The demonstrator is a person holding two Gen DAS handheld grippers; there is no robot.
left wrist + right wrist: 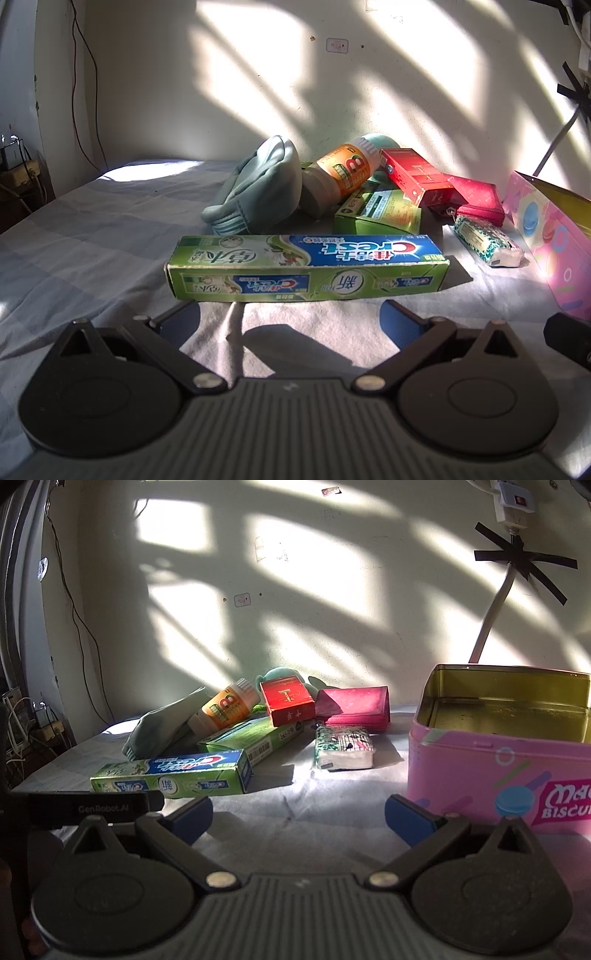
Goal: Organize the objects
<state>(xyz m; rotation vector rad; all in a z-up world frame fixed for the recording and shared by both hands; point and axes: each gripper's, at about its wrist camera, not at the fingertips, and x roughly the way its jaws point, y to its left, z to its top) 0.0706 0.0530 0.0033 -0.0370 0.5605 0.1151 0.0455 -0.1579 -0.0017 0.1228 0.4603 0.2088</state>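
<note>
Crest toothpaste box, green and blue, lies flat on its long side on the grey checked cloth, nearest item to the left claw. Box spans crosswise just ahead of the blue fingertips; no contact seen. Left claw jaws spread wide, nothing between them.

Behind the box, a cluster against the wall:
- pale green fabric pouch, slumped, at the left
- orange-labelled bottle with white cap, tipped on its side, leaning on the pouch
- second green carton under the bottle
- red box resting partly on that carton
- red zip purse just beside the red box
- tissue pack, green-patterned wrap, in front of the purse

Pink biscuit tin stands at the right, lid off, gold interior visible, nothing seen in it. It sits well apart from the toothpaste box, near the tissue pack.

Right claw low over the cloth between toothpaste box and tin, jaws wide apart, holding nothing. Sunlight patches on the wall.
</note>
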